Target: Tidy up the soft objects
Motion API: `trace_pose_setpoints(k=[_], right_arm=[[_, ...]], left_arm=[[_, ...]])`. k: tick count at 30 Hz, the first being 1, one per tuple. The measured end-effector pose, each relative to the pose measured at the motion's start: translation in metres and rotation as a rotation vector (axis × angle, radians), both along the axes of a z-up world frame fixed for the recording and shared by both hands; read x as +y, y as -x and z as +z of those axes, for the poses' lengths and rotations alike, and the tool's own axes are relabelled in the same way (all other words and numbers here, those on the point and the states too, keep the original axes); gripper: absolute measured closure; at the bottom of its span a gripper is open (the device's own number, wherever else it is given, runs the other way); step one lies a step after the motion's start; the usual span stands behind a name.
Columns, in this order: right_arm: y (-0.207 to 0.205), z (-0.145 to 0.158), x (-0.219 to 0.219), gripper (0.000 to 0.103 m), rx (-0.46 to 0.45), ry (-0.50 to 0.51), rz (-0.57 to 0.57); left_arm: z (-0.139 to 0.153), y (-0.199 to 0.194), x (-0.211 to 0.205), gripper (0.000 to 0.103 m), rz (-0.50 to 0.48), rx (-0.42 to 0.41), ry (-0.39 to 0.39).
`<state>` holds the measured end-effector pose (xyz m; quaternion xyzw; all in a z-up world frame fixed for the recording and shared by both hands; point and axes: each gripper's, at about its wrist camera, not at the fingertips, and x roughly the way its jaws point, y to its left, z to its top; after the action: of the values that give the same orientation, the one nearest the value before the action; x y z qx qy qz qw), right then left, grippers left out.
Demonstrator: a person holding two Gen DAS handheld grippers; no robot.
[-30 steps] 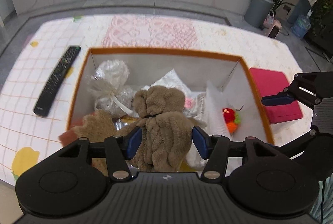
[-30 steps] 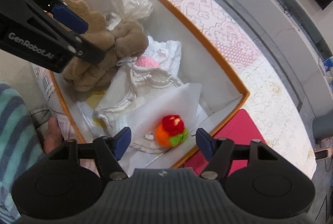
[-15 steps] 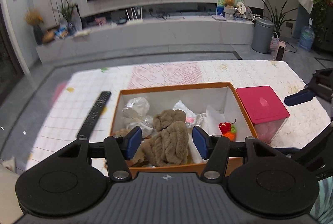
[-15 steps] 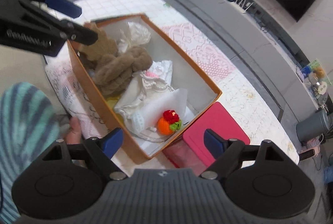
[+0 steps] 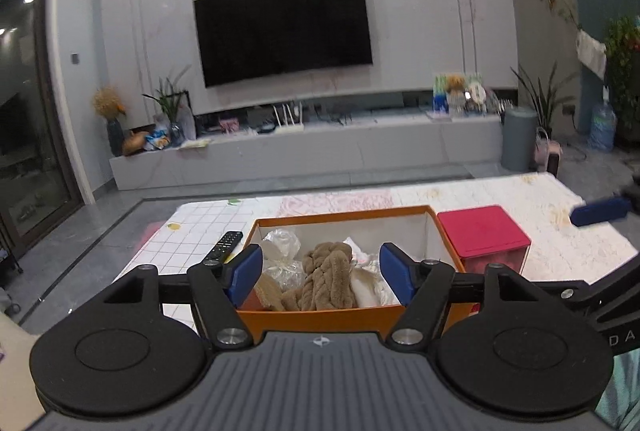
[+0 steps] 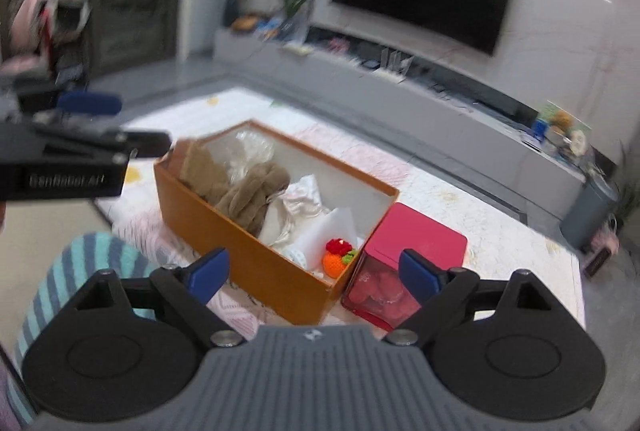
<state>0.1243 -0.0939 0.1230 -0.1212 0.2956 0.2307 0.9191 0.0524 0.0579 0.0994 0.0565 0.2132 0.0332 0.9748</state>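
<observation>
An orange box (image 5: 320, 313) (image 6: 224, 231) stands on the low table. Inside it lie a brown plush scarf (image 5: 326, 281) (image 6: 252, 197), a clear crinkly bag (image 5: 282, 247) (image 6: 250, 155), white cloth (image 6: 304, 197) and a small red-and-orange knitted toy (image 6: 338, 257). My left gripper (image 5: 322, 273) hovers back from the box's near wall, its jaws opening, nothing between them. My right gripper (image 6: 312, 275) hangs above the box's near right corner, its jaws opening too and empty. The left gripper's body (image 6: 64, 167) shows at the left of the right wrist view.
A pink lidded box (image 5: 482, 235) (image 6: 416, 247) stands against the orange box's right end. A black remote (image 5: 222, 246) lies to its left on the patterned tablecloth (image 5: 500, 199). A striped sleeve (image 6: 76, 271) is close below. A TV wall and long grey cabinet (image 5: 304, 155) lie beyond.
Both grippers have pulled back and up from inside the box and tilted up toward the room. Their jaws stand wider. The brown scarf and knitted toy stay in the box.
</observation>
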Motion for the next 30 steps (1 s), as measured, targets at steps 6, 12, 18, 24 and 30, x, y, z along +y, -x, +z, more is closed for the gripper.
trace_pose_setpoints(k=[6,12,18,24,30], right_arm=[[0.038,-0.012,-0.024,0.010,-0.044,-0.112,-0.169],[0.077,-0.027,-0.037,0.006,-0.120,-0.159,-0.259],[0.099,-0.044,-0.045,0.005,-0.096,-0.135,-0.298],[0.113,-0.053,-0.049,0.005,-0.090,-0.138,-0.324],[0.120,-0.052,-0.057,0.004,-0.115,-0.182,-0.368]], left_arm=[[-0.009,0.024,-0.013,0.014,0.047,-0.094,0.059],[-0.031,0.047,-0.028,0.009,0.057,-0.087,0.052],[-0.051,0.060,-0.030,0.008,0.044,0.033,0.066],[-0.058,0.066,-0.030,0.008,0.093,0.065,0.066],[-0.062,0.078,-0.024,0.008,0.093,0.054,0.068]])
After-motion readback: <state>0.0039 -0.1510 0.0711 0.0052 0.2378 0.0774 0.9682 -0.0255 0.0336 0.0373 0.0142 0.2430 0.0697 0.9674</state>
